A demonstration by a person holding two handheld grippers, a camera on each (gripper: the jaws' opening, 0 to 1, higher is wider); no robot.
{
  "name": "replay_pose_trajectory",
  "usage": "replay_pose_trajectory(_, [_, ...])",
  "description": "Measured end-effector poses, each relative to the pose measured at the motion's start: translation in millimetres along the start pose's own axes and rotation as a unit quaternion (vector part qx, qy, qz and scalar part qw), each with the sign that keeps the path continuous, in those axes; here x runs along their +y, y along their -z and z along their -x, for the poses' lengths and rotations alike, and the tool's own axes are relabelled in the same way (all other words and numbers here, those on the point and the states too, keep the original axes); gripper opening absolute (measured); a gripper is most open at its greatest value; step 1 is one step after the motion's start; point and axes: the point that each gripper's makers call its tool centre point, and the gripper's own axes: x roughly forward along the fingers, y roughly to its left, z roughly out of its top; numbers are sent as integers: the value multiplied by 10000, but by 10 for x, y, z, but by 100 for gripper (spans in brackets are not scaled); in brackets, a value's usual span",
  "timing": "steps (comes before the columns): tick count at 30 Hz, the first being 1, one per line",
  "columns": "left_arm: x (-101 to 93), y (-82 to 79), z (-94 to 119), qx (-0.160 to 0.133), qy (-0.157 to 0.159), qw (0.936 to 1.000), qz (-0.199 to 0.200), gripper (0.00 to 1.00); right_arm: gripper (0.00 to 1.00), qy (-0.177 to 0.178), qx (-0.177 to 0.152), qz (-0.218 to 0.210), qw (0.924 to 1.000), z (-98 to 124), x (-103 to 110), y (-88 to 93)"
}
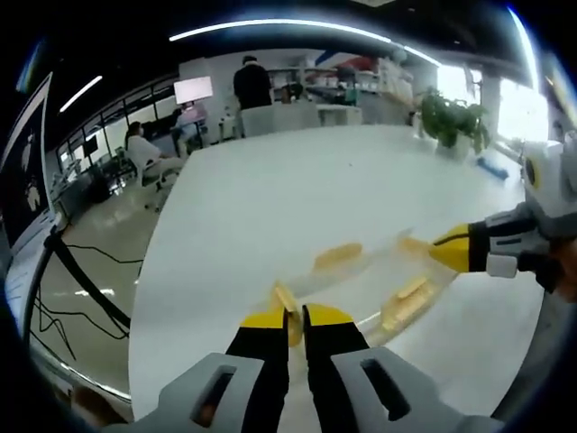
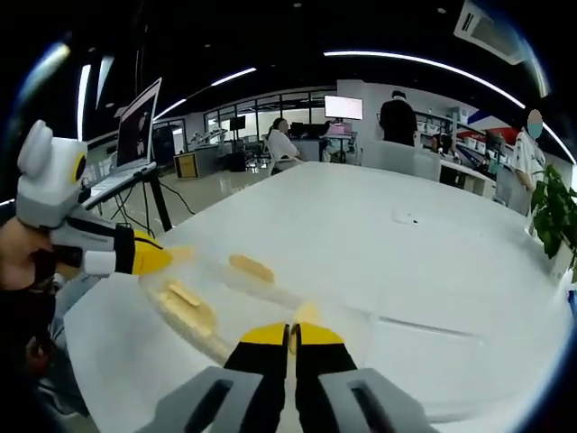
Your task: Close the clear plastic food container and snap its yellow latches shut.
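Note:
The clear plastic container [image 1: 365,275] lies on the white table [image 1: 270,198], its lid down, with yellow latches [image 1: 338,255] on its sides. My left gripper [image 1: 295,316] is shut, its yellow tips against the near end latch [image 1: 284,298]. The right gripper [image 1: 448,249] reaches in from the right, shut, its tip at the opposite end latch [image 1: 413,244]. In the right gripper view the container [image 2: 239,293] lies ahead. There my right gripper [image 2: 290,335] is shut against a latch [image 2: 305,314]. The left gripper [image 2: 151,258], held in a hand, touches the far latch [image 2: 178,255].
A potted plant [image 1: 453,122] stands at the table's far right corner. Cables [image 1: 81,271] and a stand lie on the floor to the left, with a laptop [image 2: 140,126] on a stand. People [image 1: 251,83] sit and stand at desks beyond the table.

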Motion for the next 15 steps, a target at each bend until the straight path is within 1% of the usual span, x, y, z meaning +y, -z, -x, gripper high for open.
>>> replay_pose_trajectory(7, [5,-121,46,-143,-22,9999,-10,2,0,32,-139,5,9999,48,-20,-116])
replay_pose_trajectory(15, [-35,-250,101,-237,-13,9997,-63,2,0,83,-291,11,9995,117,-77,-246])
